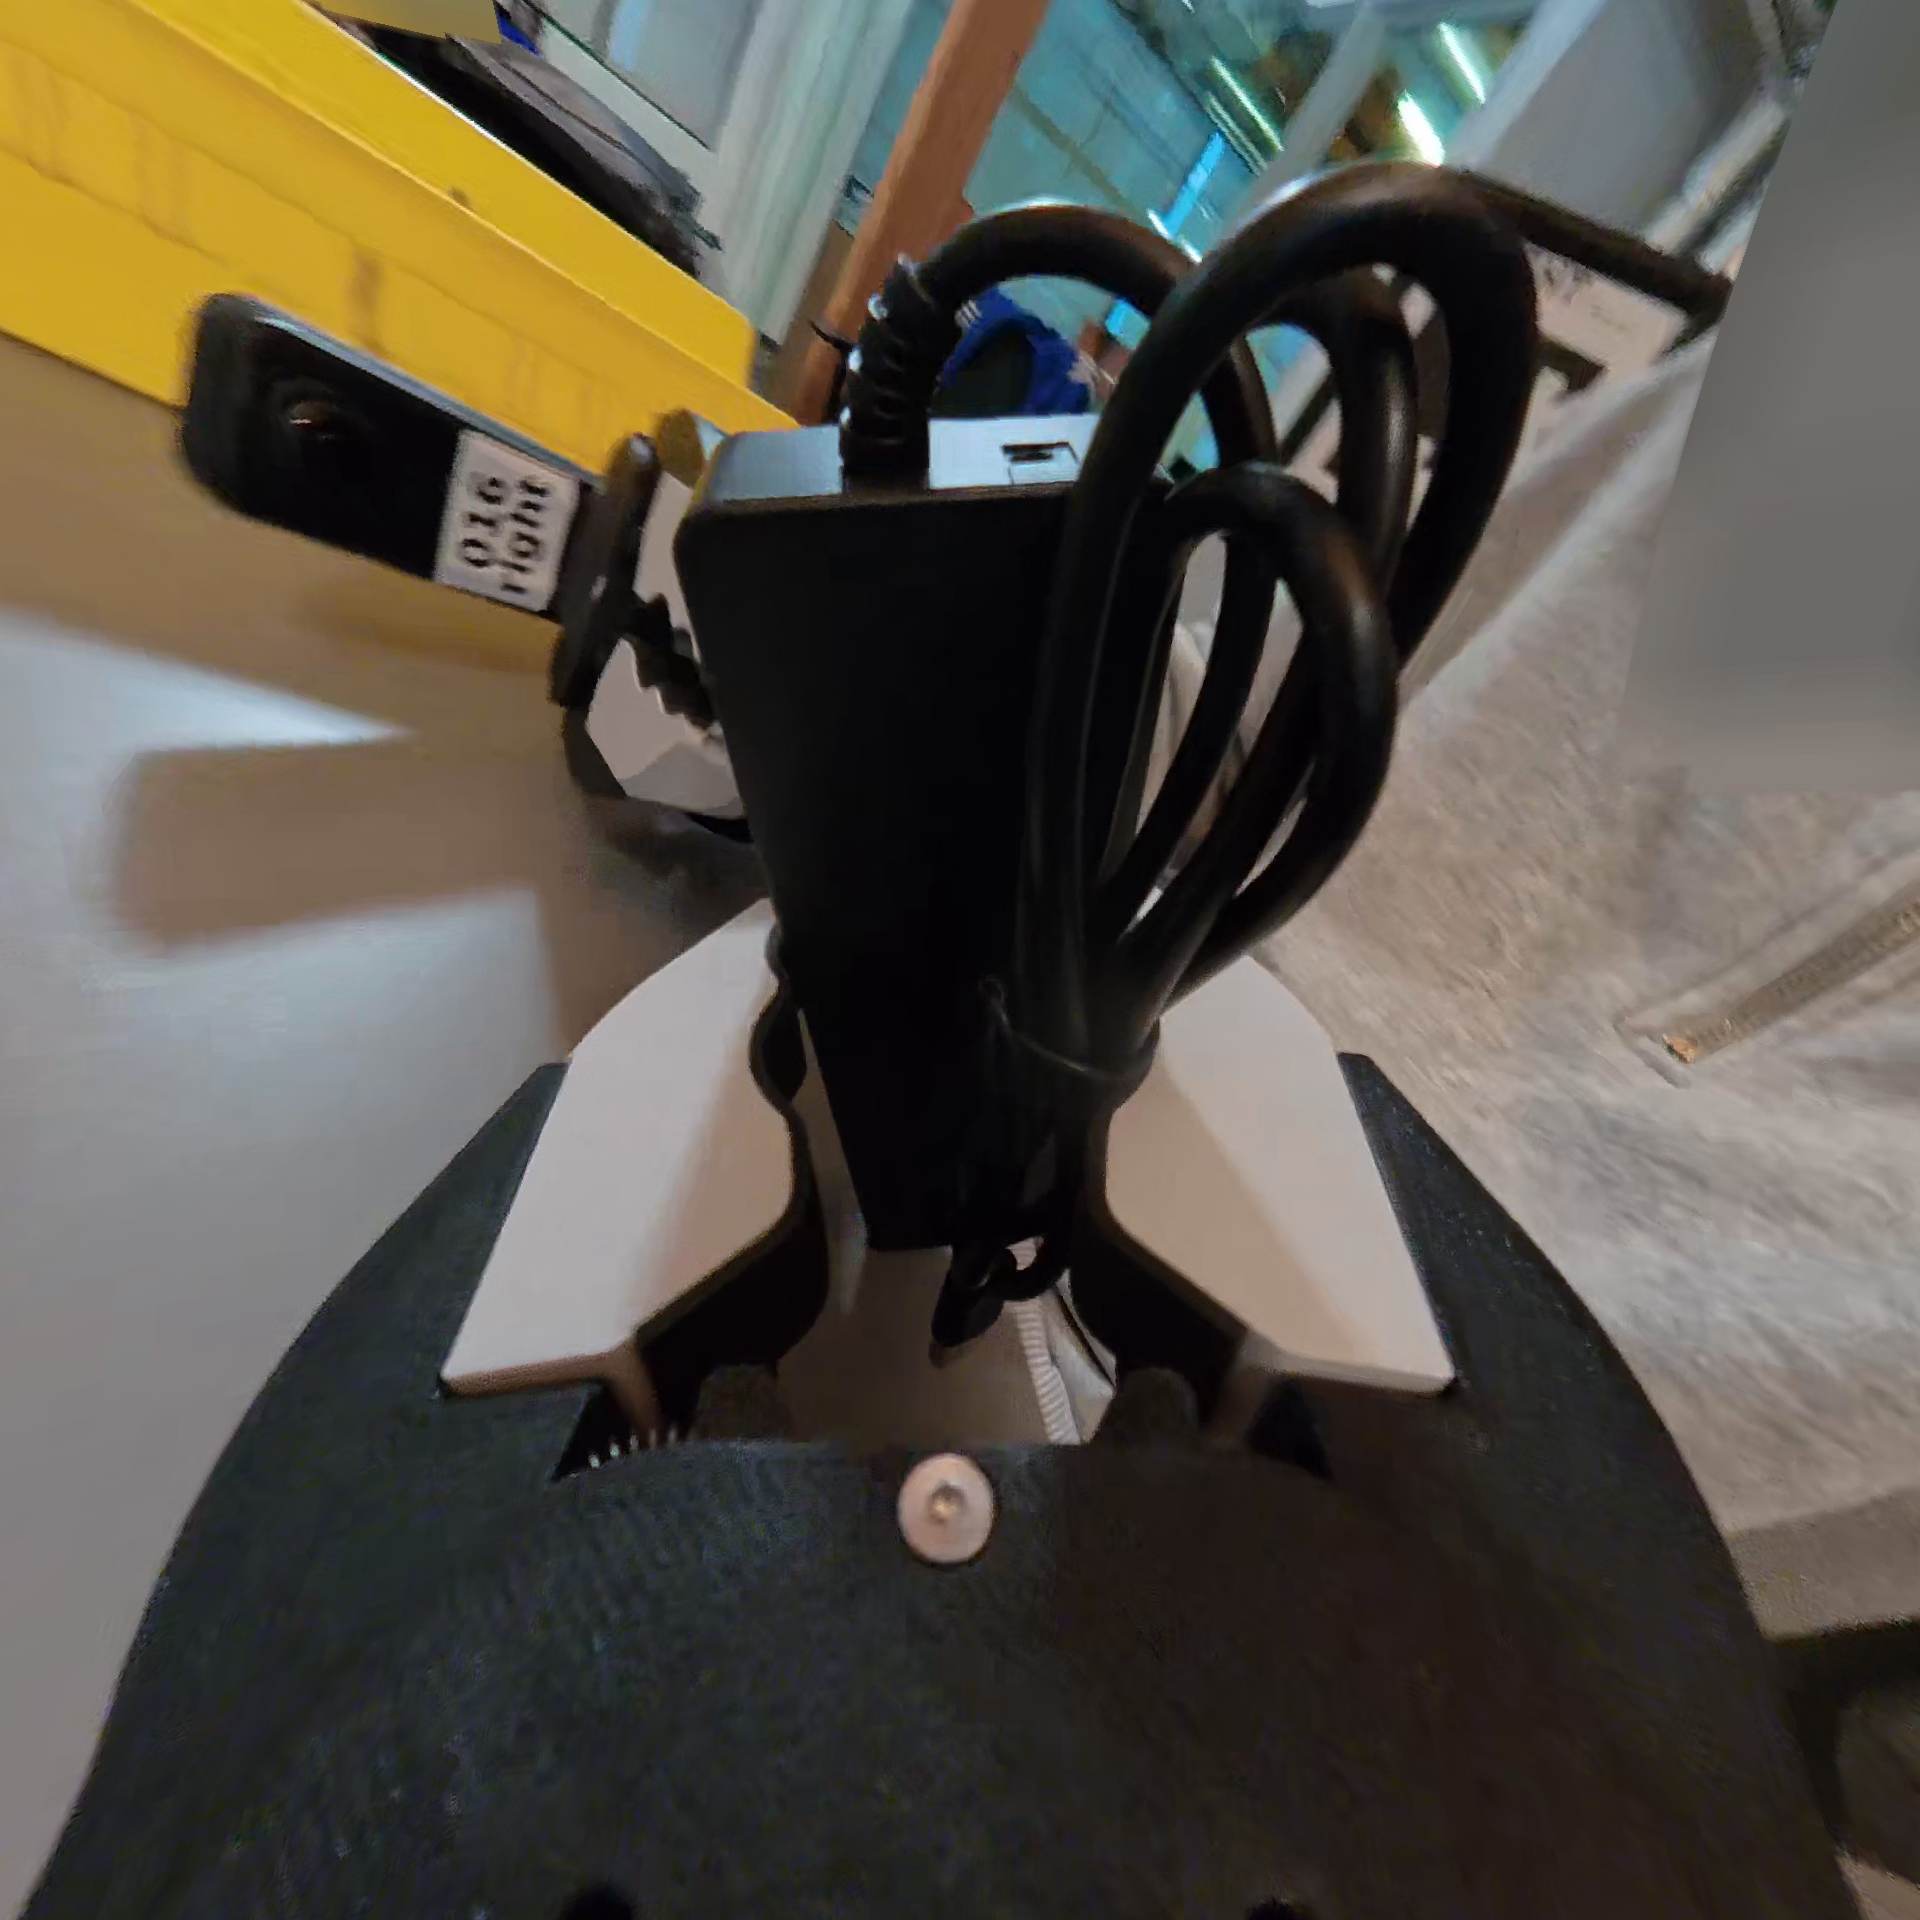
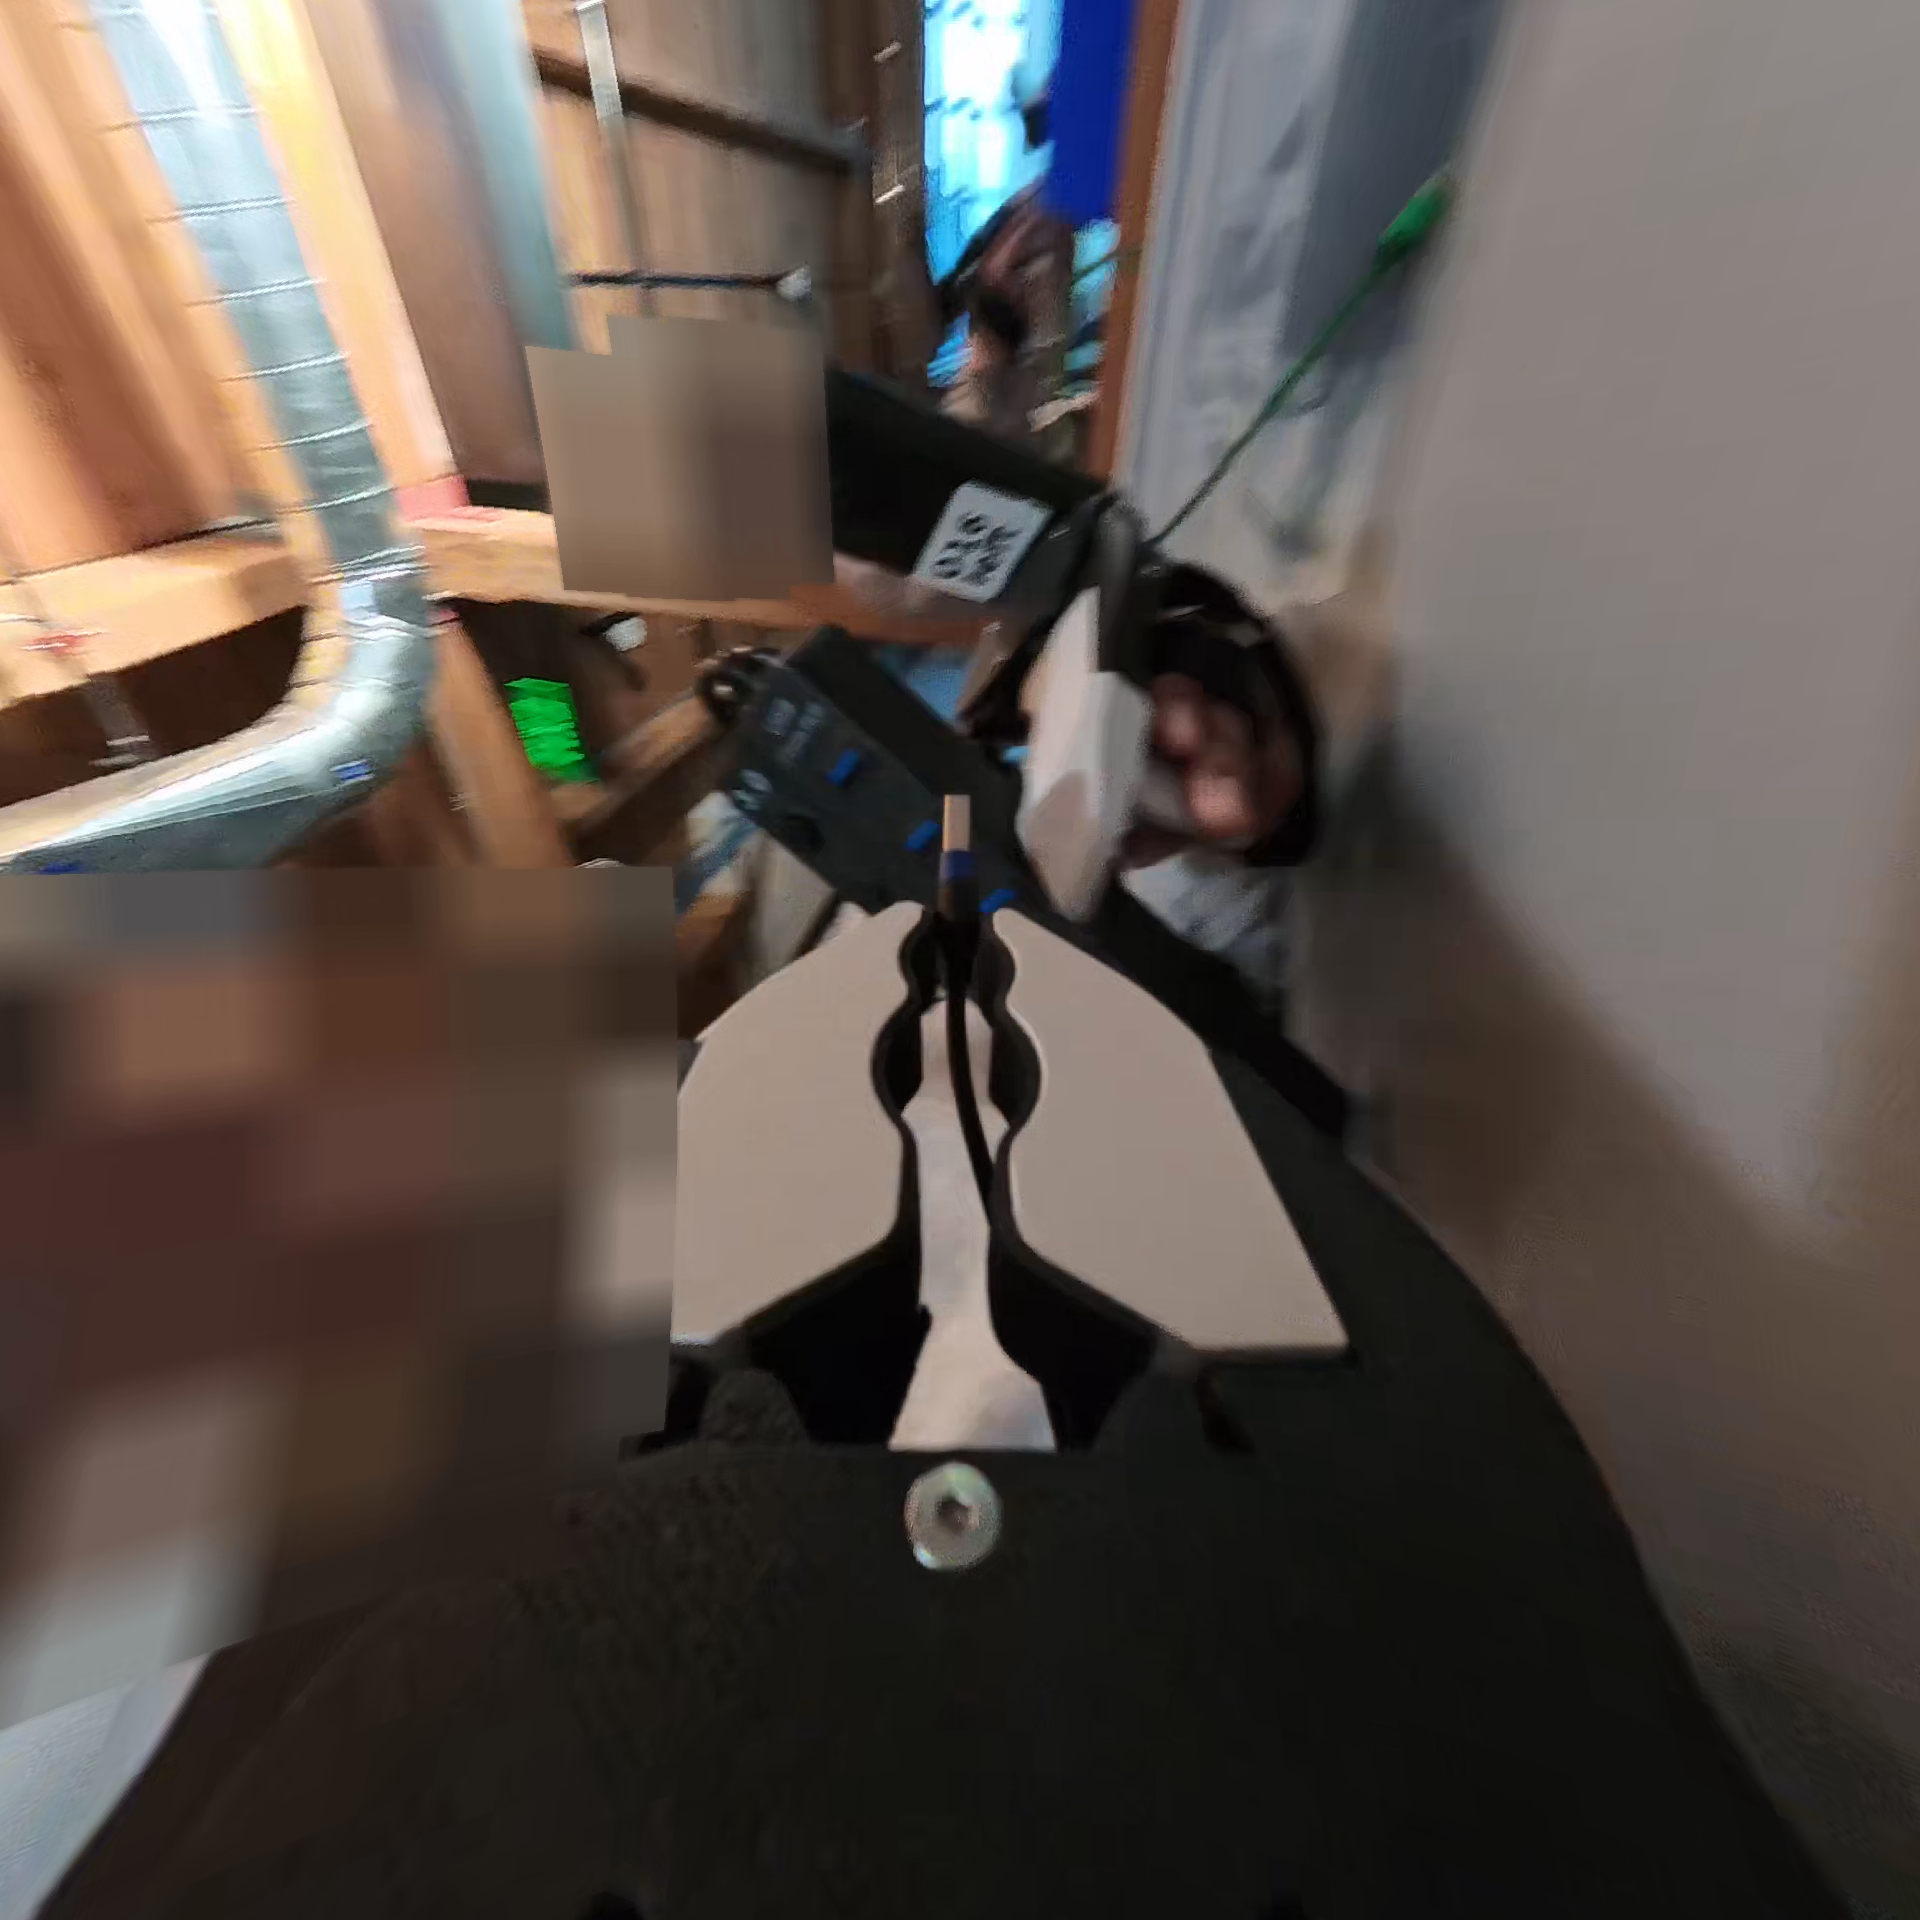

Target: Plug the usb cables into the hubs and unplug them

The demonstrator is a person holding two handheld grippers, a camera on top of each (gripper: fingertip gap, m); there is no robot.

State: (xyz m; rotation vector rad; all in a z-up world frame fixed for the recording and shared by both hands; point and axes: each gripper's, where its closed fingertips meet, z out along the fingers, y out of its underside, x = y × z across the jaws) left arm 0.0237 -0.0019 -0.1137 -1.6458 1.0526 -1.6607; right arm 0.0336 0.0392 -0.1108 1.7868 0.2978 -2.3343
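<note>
The left claw (image 1: 935, 1039) pinches the hub (image 1: 883, 779) mid-air; the right claw (image 2: 956, 935) pinches the plug (image 2: 957, 847) near its ports. Misaligned, the plug may jam or slip.

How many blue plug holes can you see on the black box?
3 blue ports show on the hub in the right wrist view: one mid-face, one lower, one beside the plug. The rest of the hub is hidden, so more could be there.

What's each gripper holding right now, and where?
Left gripper clamps the black USB hub by its lower body; right gripper pinches the USB plug behind its connector.
</note>
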